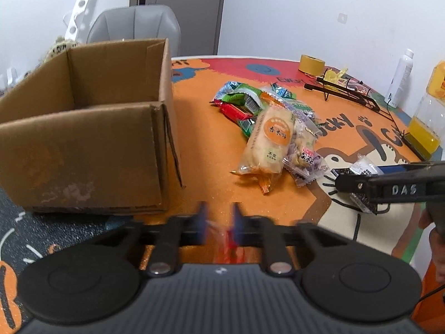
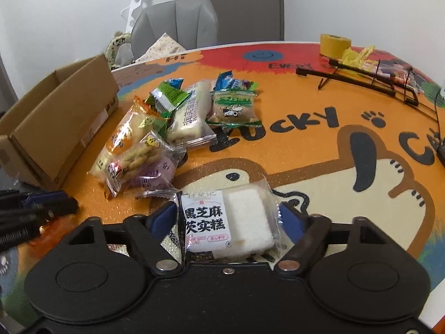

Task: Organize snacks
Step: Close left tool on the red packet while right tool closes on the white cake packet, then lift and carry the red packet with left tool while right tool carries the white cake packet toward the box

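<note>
Now your left gripper [image 1: 218, 220] pinches a red wrapper [image 1: 229, 243]; your right gripper [image 2: 229, 217] straddles a cake packet [image 2: 226, 220], pads just beside it.

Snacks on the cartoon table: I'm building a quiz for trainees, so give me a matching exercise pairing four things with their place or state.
Things:
1. cardboard box
2. white cake packet
3. yellow tape roll
4. left gripper

Places or states:
A. between the right gripper's blue pads
B. far table edge
C. nipping a thin red wrapper
D. open-topped, left of the snack pile

Pairs: 1-D, 2-A, 3-B, 4-C
</note>
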A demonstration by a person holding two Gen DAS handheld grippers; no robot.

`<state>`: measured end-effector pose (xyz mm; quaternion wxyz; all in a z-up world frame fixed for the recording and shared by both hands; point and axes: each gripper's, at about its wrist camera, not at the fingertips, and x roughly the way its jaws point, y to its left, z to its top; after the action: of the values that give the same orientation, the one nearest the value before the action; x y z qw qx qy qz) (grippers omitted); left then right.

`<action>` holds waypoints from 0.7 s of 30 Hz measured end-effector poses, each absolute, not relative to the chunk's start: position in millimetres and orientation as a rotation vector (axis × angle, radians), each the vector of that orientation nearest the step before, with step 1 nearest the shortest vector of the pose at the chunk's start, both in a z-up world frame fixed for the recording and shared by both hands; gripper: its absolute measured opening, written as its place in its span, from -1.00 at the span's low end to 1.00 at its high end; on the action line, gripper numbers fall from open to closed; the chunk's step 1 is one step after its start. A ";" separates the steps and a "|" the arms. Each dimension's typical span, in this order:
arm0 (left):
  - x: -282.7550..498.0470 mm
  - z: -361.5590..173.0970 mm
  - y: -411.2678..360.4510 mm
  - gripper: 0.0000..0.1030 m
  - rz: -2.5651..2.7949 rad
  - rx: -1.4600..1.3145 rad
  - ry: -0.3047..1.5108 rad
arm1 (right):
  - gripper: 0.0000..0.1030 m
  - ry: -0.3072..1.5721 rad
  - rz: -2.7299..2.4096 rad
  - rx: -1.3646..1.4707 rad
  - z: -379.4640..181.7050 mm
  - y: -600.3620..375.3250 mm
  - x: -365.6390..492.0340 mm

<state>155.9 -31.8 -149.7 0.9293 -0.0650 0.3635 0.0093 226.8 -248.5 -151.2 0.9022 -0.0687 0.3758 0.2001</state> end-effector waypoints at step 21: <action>137.9 -124.8 -23.6 -0.92 0.001 -0.159 0.735 | 0.09 0.725 0.457 -0.091 -123.5 -253.8 207.2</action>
<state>137.9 -23.6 -124.8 0.9300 -0.0778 0.3591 0.0006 207.2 -253.8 -123.5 0.9085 -0.0442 0.3515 0.2215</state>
